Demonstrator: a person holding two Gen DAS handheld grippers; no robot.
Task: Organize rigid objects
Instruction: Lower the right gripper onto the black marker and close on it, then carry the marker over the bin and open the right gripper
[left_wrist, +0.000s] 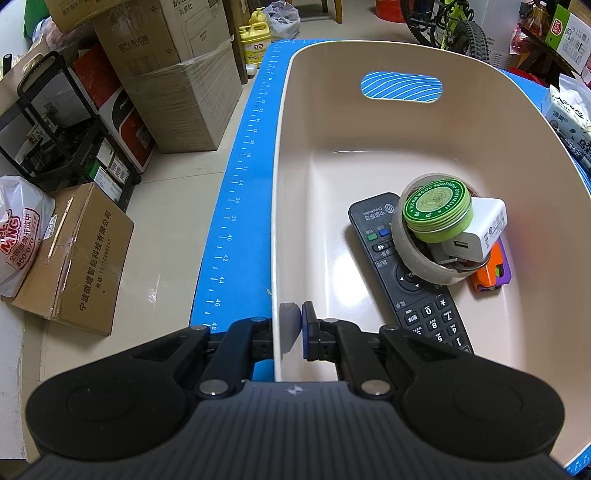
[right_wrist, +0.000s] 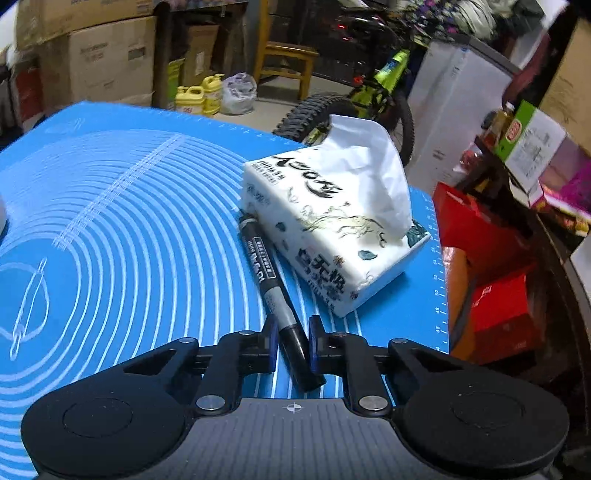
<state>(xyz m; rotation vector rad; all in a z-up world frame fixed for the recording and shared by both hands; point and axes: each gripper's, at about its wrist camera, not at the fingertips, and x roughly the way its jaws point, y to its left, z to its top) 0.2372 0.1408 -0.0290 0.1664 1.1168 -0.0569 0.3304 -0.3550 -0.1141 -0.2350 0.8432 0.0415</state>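
On the blue mat (right_wrist: 110, 221), my right gripper (right_wrist: 291, 341) is closing around the light, stiff, slippery marker (right_wrist: 275, 295) near its cap, while my left gripper (left_wrist: 291, 328) is clamping the bin wall (left_wrist: 275, 221).

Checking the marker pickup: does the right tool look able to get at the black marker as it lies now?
Probably yes. The right tool already straddles the black marker near its cap end on the blue mat, fingers on either side. The tissue pack lies beside the marker's far half, clear of the fingers.
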